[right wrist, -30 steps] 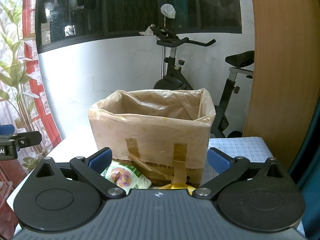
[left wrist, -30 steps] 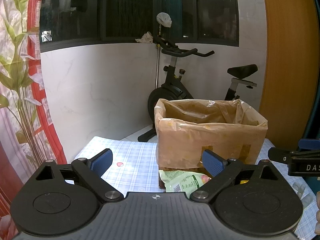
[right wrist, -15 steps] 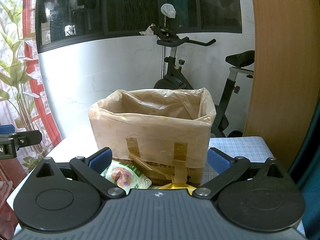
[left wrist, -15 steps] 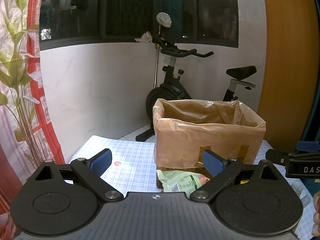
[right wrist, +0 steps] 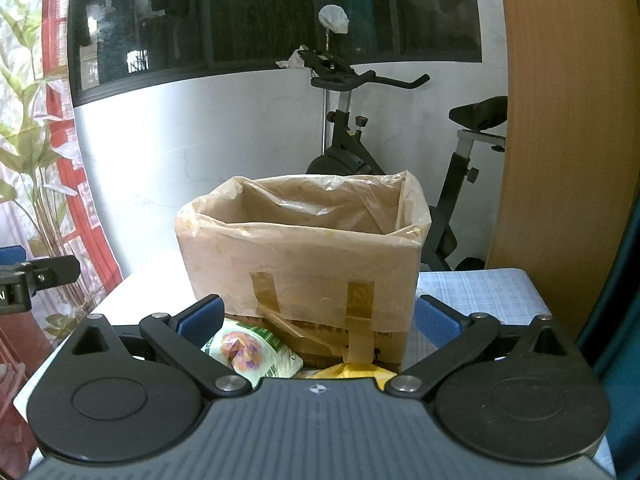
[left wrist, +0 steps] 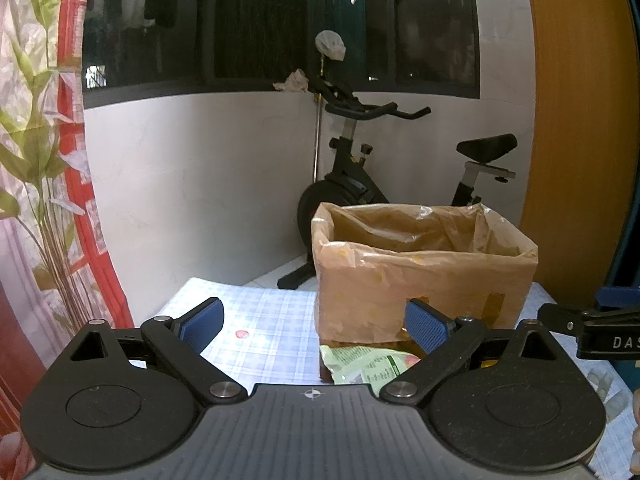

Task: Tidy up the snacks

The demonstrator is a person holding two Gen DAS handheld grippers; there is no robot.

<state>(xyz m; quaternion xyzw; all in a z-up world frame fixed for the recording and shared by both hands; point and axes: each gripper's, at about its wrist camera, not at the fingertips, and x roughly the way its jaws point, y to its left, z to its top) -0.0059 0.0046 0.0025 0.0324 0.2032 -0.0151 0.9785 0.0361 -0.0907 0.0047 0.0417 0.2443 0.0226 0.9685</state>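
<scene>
A cardboard box lined with a clear plastic bag [left wrist: 424,280] [right wrist: 304,264] stands on the checked tablecloth [left wrist: 272,320]. A green snack packet [left wrist: 368,366] [right wrist: 252,350] lies at the box's near side, and a yellow packet [right wrist: 348,370] shows beside it in the right wrist view. My left gripper [left wrist: 314,326] is open, level with the box's left front corner, nothing between its fingers. My right gripper [right wrist: 318,320] is open too, facing the box's taped front. The right gripper's finger [left wrist: 580,316] pokes in at the left view's right edge.
An exercise bike [left wrist: 360,184] [right wrist: 400,152] stands behind the table against a white wall. A wooden panel [left wrist: 576,120] rises at the right. A red-patterned curtain [left wrist: 48,160] hangs at the left. A small red spot [left wrist: 242,334] marks the cloth.
The left wrist view has shifted slightly, so the box sits a little lower and further left in it. The right gripper has held still. Both stay open.
</scene>
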